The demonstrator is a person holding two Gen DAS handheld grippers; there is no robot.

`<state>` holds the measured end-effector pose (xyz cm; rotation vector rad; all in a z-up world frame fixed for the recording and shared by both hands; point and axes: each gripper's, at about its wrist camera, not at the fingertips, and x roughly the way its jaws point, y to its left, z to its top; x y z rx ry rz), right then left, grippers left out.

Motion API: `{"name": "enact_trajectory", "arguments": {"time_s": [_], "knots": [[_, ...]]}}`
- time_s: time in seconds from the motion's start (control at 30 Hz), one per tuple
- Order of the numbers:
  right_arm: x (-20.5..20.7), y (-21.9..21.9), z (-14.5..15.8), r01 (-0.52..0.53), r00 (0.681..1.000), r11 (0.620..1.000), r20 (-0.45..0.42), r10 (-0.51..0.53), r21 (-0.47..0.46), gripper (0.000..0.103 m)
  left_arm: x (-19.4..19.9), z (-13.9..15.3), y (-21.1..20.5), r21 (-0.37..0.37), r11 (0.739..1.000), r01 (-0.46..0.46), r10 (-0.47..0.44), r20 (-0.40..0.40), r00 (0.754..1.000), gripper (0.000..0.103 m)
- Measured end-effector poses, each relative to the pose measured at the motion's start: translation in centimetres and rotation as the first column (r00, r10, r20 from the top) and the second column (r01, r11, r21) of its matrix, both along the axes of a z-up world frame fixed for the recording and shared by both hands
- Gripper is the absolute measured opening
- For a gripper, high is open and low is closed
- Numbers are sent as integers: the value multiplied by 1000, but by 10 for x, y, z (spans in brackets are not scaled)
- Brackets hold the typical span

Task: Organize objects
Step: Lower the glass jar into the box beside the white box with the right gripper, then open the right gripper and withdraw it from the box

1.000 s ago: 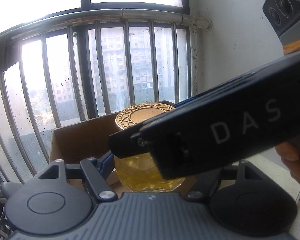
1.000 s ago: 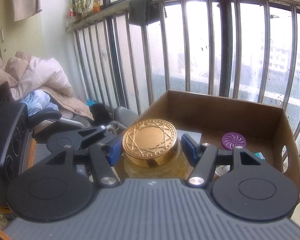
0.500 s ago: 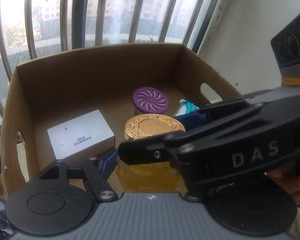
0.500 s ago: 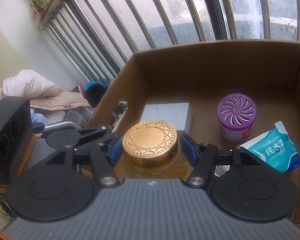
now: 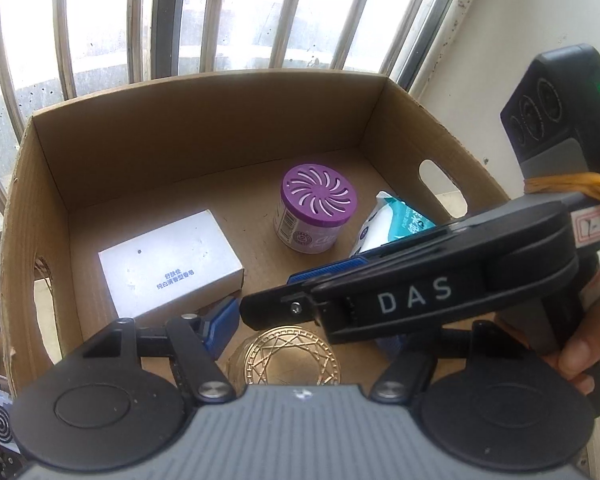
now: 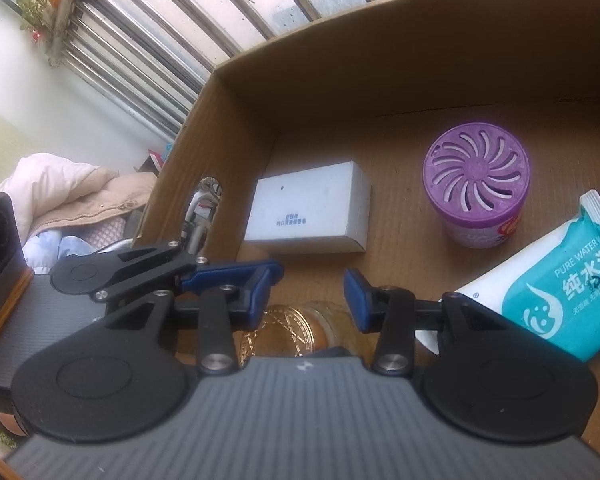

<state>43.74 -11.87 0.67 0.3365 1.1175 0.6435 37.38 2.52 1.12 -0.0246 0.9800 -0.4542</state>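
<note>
A glass jar with a gold patterned lid (image 5: 284,356) stands low in the cardboard box (image 5: 220,80), under both grippers and near the box's front. My left gripper (image 5: 300,316) hangs over it. Its jaws are closing, its blue left pad (image 5: 220,328) is beside the lid, and its right finger is hidden behind the right gripper. In the right wrist view the jar (image 6: 300,332) shows below and behind my right gripper (image 6: 312,280). That gripper's pads are drawn close, with only box floor showing in the narrow gap.
Further in lie a white carton (image 5: 168,260), a purple-lidded air freshener (image 5: 318,204) and a teal wipes pack (image 5: 396,224). Window bars (image 5: 180,20) rise behind the box and a wall stands to the right. A hand (image 5: 580,352) holds the right gripper. Bedding (image 6: 60,188) lies left.
Both grippers tipped down from the window into the box. The jar, held between both pairs of pads before, now sits below the fingers, and both jaws have narrowed.
</note>
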Motion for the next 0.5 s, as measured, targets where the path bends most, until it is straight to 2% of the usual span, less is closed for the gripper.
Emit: {"name": "enact_trajectory", "arguments": {"time_s": [0.13,0.27,0.3,0.37,0.5], "knots": [[-4,-2,6,18,1000,999,21,-19,29,43,-13,11,4,1,1000,0,0,45,999,76],[-14,-14,22,45,997,994,60,-51,102,47,-37,30,11,-26,1000,6,-3,114,993,79],[-18,-18,29,52,995,992,80,-61,114,49,-46,36,13,-29,1000,7,-3,139,990,80],[-29,-24,41,61,990,989,118,-77,134,54,-64,48,17,-33,999,4,2,197,980,90],[-64,-39,72,84,968,982,219,-120,167,73,-102,70,23,-2,1000,-24,23,303,953,100]]}}
